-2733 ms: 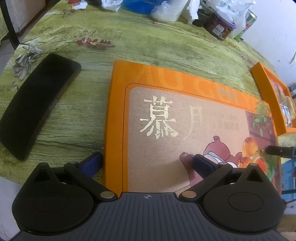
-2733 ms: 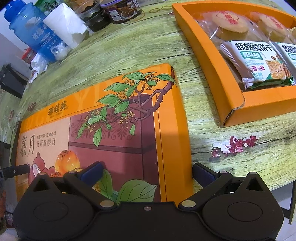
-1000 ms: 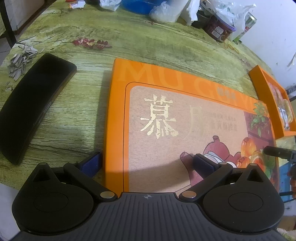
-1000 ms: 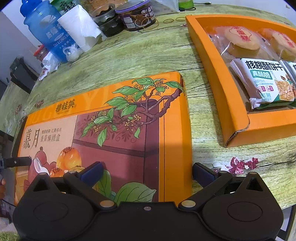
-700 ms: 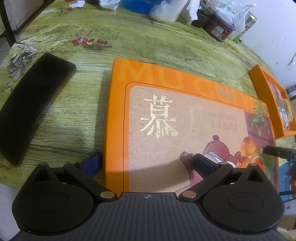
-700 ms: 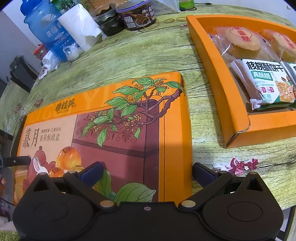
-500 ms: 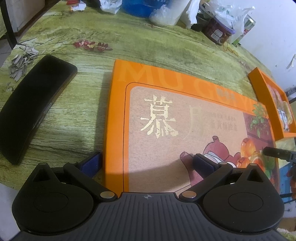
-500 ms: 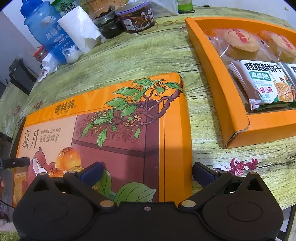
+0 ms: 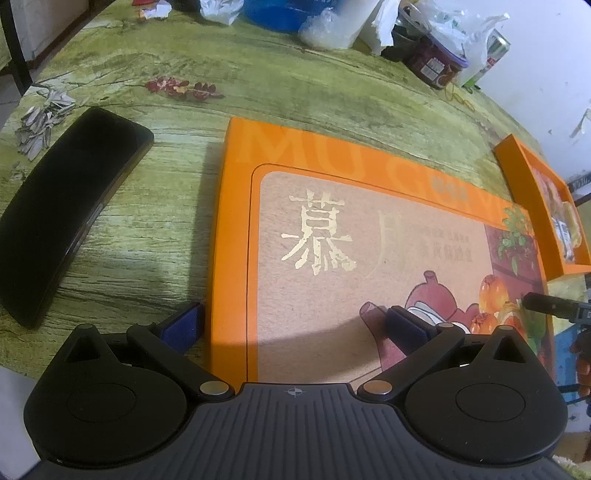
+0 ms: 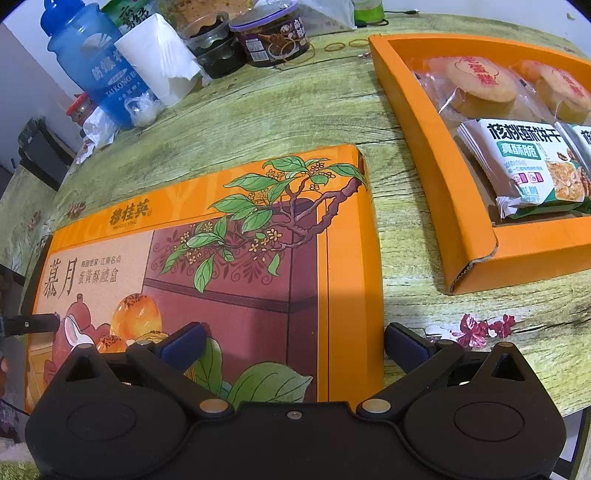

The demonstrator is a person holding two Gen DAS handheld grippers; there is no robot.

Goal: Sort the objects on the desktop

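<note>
A large orange gift-box lid with gold characters and a fruit picture lies flat on the green wood-print table. My left gripper is open at the lid's near left end: one finger sits outside the left edge, the other over the printed top. My right gripper is open at the near right end, one finger over the lid and one past its right edge. An open orange tray of wrapped pastries and biscuit packs stands to the right, apart from the lid.
A long black curved pad lies left of the lid, with seed shells behind it. At the back stand a blue bottle, a tissue roll, jars and plastic bags. The table's front edge is close under both grippers.
Both views have shifted slightly, showing a little more of the far table. The lid keeps its place between the fingers, and both grippers stay open.
</note>
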